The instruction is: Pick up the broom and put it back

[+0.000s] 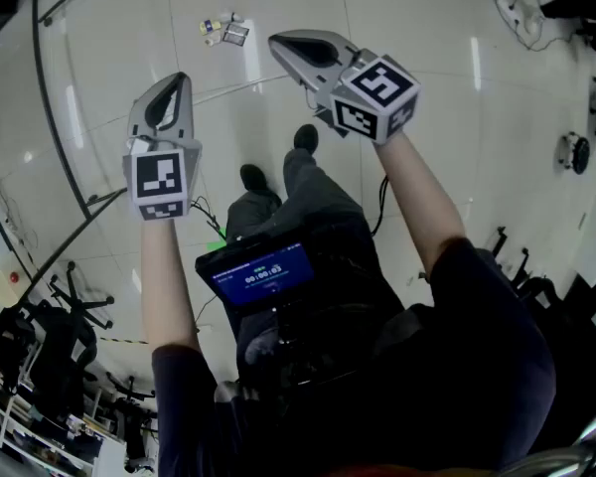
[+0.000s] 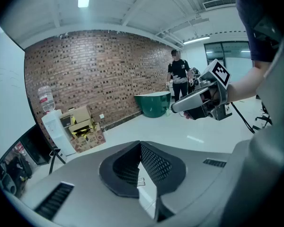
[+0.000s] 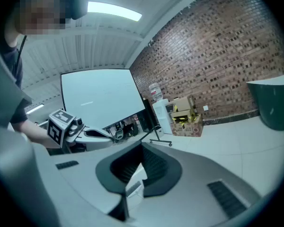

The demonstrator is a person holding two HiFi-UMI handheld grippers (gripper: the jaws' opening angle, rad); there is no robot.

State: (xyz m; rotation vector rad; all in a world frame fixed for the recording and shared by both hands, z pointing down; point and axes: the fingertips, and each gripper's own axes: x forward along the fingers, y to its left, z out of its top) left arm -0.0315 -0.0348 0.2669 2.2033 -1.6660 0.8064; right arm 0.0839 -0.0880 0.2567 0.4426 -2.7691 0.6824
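No broom can be made out in any view. In the head view both grippers are held up over a pale tiled floor, a little apart. My left gripper (image 1: 176, 80) is shut, its jaws meeting with nothing between them (image 2: 140, 146). My right gripper (image 1: 281, 45) is also shut and empty (image 3: 142, 148). Each gripper shows in the other's view: the right gripper (image 2: 180, 107) hangs in the air at the right of the left gripper view, and the left gripper (image 3: 109, 135) shows at the left of the right gripper view.
A brick wall (image 2: 104, 65) runs behind cardboard boxes (image 2: 83, 122), a water dispenser (image 2: 52, 124) and a green tub (image 2: 154, 104). A person (image 2: 179, 77) stands by the tub. A large white screen on a stand (image 3: 102, 96) is to the side. Small items (image 1: 223, 31) lie on the floor.
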